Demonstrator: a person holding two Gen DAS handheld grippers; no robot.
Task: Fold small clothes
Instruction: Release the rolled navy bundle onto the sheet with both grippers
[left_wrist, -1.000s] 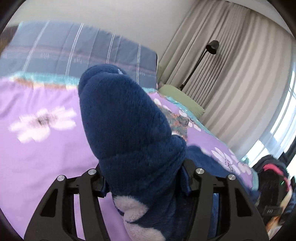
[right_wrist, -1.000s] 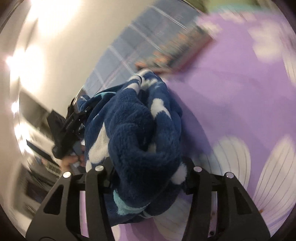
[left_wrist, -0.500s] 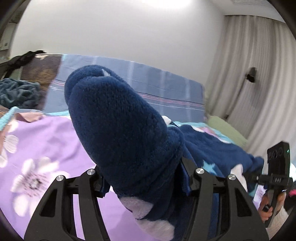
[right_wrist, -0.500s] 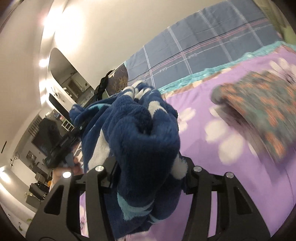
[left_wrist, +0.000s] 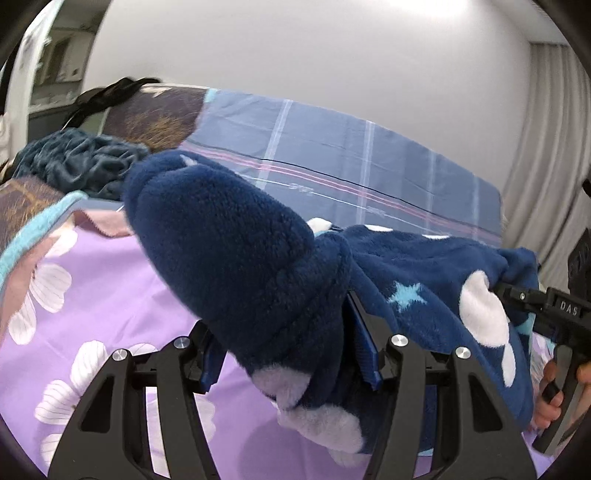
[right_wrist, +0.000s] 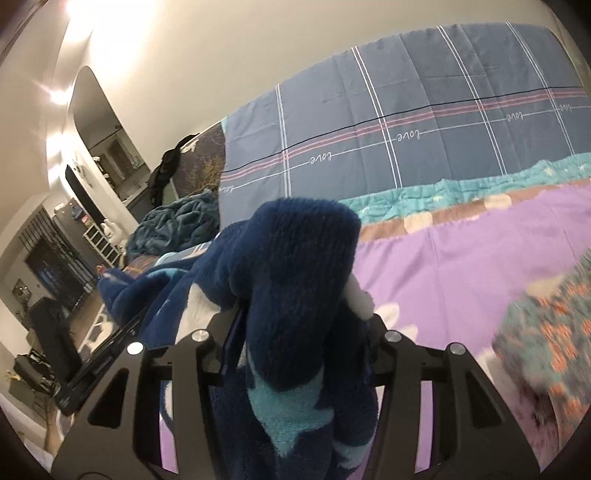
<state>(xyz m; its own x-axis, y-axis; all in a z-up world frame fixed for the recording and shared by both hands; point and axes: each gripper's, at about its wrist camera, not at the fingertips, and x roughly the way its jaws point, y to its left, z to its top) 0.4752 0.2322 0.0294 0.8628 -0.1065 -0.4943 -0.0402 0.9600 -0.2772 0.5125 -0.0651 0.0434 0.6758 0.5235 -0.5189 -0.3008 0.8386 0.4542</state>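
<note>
A navy fleece garment with white spots and light blue stars hangs stretched between my two grippers above the purple flowered bedspread. My left gripper is shut on one bunched end of it. My right gripper is shut on the other end. In the left wrist view the right gripper shows at the far right edge, with the fleece spanning across to it. The fleece hides the fingertips in both views.
A blue plaid cover lies at the head of the bed. A crumpled teal blanket sits at the far left corner. A folded floral cloth lies on the bedspread at the right. Curtains hang on the right.
Both grippers have swung round with the fleece. The left view turned from the curtains and lamp towards the headboard wall; the right gripper came into its view. The garment now hangs spread between them.
</note>
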